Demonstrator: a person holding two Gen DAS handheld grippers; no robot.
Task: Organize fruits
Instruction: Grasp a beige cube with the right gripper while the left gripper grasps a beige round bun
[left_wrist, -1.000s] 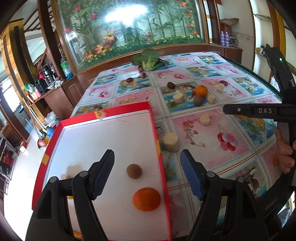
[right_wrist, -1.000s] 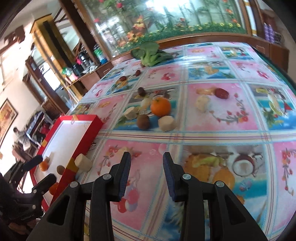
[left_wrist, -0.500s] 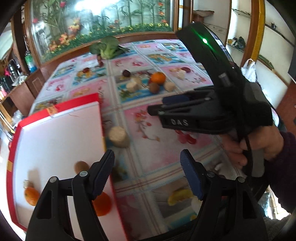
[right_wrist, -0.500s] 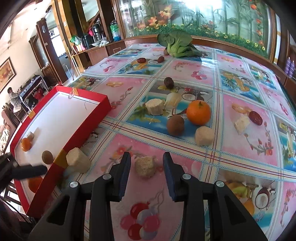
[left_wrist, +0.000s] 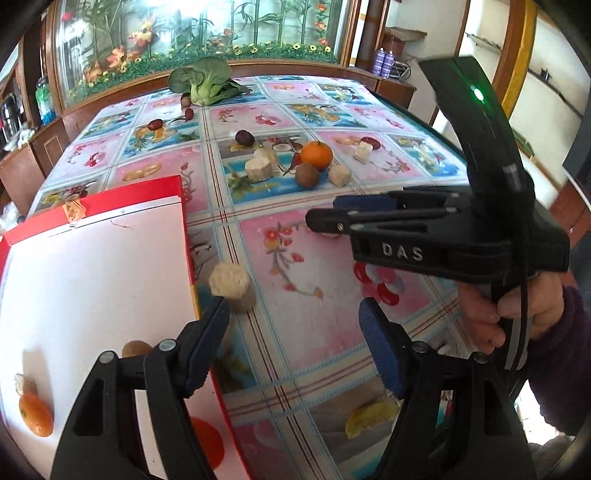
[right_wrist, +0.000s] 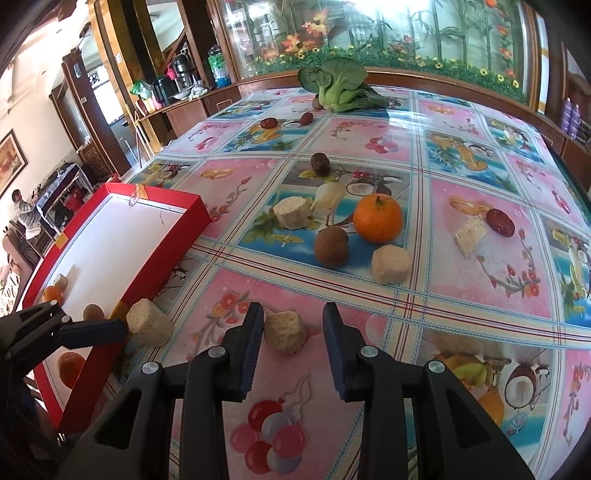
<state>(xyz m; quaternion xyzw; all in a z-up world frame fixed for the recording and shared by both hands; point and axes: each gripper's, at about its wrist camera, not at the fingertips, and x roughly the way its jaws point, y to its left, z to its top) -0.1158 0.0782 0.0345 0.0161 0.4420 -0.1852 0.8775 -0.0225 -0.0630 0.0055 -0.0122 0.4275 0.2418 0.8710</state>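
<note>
A red tray (left_wrist: 173, 183) with a white floor (right_wrist: 110, 236) lies at the table's left; it holds two oranges (left_wrist: 36, 414), a brown fruit (left_wrist: 136, 348) and a small pale piece. My right gripper (right_wrist: 293, 328) is open, its fingers either side of a beige chunk (right_wrist: 285, 332) on the cloth. My left gripper (left_wrist: 295, 328) is open and empty above the tray's right edge, next to another beige chunk (left_wrist: 232, 282). An orange (right_wrist: 377, 218), a brown fruit (right_wrist: 331, 246) and more beige chunks (right_wrist: 390, 264) lie mid-table.
A leafy green vegetable (right_wrist: 338, 88) and several dark red dates (right_wrist: 499, 220) lie farther back on the fruit-patterned tablecloth (right_wrist: 461, 295). A wooden counter and a glass cabinet stand behind the table. The right gripper's body (left_wrist: 436, 236) crosses the left wrist view.
The right gripper has moved forward and down so that the beige chunk now sits between its fingers. The left gripper has swung right, off the tray toward the table.
</note>
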